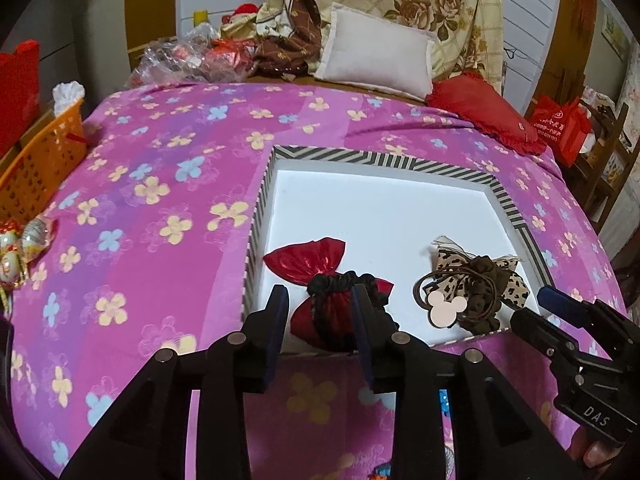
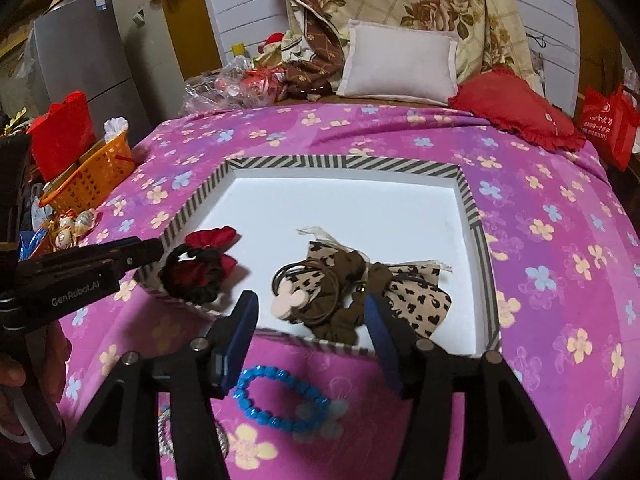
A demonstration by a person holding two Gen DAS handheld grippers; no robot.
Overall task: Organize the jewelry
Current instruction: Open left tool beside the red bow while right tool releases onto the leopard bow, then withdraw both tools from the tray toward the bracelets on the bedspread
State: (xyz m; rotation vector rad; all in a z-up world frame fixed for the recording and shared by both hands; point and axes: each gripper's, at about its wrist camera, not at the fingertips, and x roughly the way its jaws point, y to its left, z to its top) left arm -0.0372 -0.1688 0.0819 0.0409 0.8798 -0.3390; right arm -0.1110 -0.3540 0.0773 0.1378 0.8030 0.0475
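Observation:
A striped-rim tray (image 1: 384, 162) (image 2: 344, 162) with a white floor lies on the pink flowered bedspread. In it lie a red bow with a black scrunchie (image 1: 336, 312) (image 2: 200, 272) and a leopard bow with brown hair ties and a pink mouse-shaped tag (image 1: 476, 288) (image 2: 352, 292). My left gripper (image 1: 320, 312) is open, its fingers to either side of the red bow at the tray's near edge. My right gripper (image 2: 312, 320) is open over the tray's near edge, before the leopard bow. A blue bead bracelet (image 2: 280, 400) lies on the bedspread beneath it.
An orange basket (image 1: 40, 160) (image 2: 92, 176) stands at the bed's left edge, with small wrapped trinkets (image 1: 20, 248) near it. A white pillow (image 1: 376, 56), a red cushion (image 1: 484, 116) and plastic bags (image 1: 192, 60) lie at the bed's head. A silvery chain (image 2: 166, 436) lies beside the bracelet.

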